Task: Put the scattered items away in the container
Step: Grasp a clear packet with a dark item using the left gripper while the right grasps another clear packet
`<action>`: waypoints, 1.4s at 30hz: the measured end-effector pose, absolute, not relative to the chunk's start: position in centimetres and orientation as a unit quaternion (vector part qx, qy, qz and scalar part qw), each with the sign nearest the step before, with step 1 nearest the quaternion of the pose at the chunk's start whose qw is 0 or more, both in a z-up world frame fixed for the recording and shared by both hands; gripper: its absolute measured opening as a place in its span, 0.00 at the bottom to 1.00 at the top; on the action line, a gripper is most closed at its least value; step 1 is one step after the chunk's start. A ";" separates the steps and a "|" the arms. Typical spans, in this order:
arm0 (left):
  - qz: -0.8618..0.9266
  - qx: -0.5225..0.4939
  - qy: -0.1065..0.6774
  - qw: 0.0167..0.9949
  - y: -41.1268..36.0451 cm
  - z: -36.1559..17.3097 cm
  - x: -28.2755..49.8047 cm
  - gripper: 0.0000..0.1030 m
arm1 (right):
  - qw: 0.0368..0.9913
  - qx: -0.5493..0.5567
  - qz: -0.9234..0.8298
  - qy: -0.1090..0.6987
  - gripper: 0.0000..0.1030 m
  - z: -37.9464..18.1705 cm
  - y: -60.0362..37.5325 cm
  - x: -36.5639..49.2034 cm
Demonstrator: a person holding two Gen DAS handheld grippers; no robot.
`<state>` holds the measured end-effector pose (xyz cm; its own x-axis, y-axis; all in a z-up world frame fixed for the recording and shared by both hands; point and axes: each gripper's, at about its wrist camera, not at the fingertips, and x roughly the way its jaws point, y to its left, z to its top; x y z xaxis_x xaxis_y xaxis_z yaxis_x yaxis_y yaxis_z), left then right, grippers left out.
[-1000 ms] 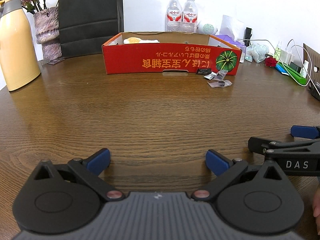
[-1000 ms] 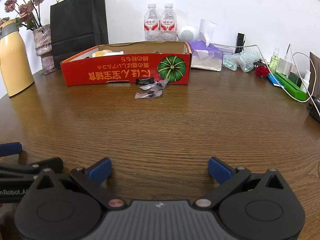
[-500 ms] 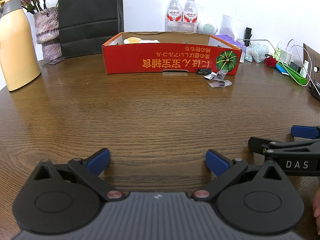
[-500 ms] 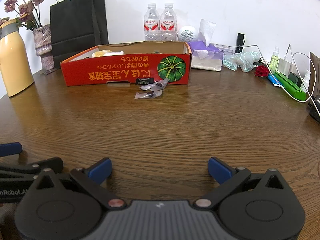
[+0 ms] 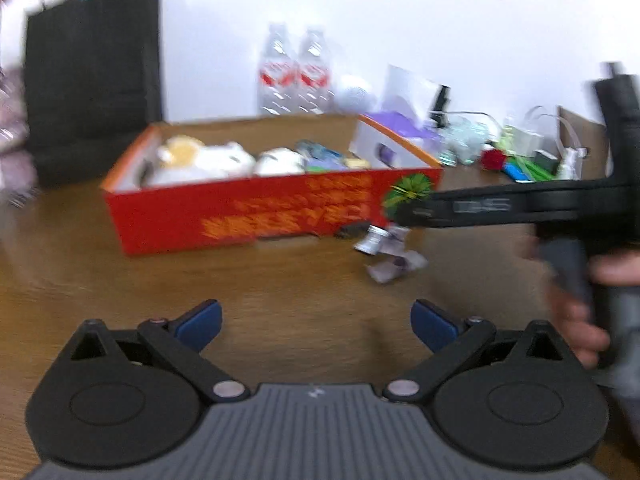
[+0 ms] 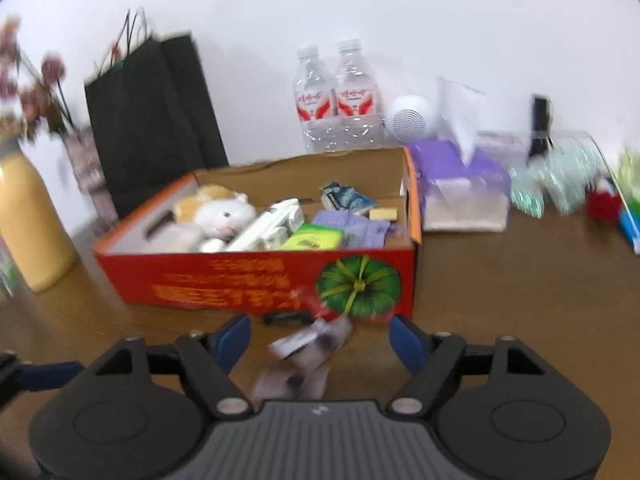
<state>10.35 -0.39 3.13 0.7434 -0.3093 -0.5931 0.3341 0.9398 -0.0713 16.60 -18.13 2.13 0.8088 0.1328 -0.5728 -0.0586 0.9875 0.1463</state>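
A red cardboard box (image 5: 256, 216) (image 6: 248, 280) stands on the wooden table, holding a plush toy (image 6: 216, 212), white and green packets and other items. Crumpled purple-white wrappers (image 5: 390, 258) (image 6: 304, 354) and a small black item (image 5: 352, 230) (image 6: 286, 319) lie on the table in front of the box's near right corner. My right gripper (image 6: 320, 340) hovers over the wrappers, which lie between its blue pads untouched; its jaws are closing. In the left wrist view it reaches in from the right (image 5: 408, 212). My left gripper (image 5: 316, 320) is open over bare table, short of the box.
Behind the box stand a black paper bag (image 6: 152, 120), two water bottles (image 6: 336, 96), a white speaker (image 6: 408, 120) and a purple tissue pack (image 6: 460, 184). A yellow flask (image 6: 32, 224) and flower vase are at the left. Cables and small clutter fill the right rear.
Both grippers moved forward toward the box, which now looks much larger with its contents showing. The right gripper now sits over the wrappers, its jaws narrower than before.
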 end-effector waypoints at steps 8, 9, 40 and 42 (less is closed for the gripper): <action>-0.241 0.069 0.308 0.918 -3.6 2.2 13.9 0.91 | 0.940 0.047 0.027 0.337 0.12 -0.4 -19.0 19.4; -0.248 0.066 0.314 0.914 -4.1 2.1 14.6 0.85 | 0.942 0.038 0.017 0.334 0.07 -0.2 -19.3 18.9; -0.244 0.066 0.336 0.907 -5.8 0.7 17.8 0.26 | 0.943 -0.017 0.085 0.321 0.23 -0.6 -19.8 15.4; -0.262 0.068 0.332 0.903 -5.5 1.1 17.4 0.36 | 0.944 -0.028 0.087 0.318 0.21 -0.6 -19.5 14.9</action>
<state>17.39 -5.46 1.07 0.6416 -0.4282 -0.6364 0.5190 0.8533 -0.0510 14.87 -19.51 -0.60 0.7825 0.1457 -0.6054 -0.1816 0.9834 0.0019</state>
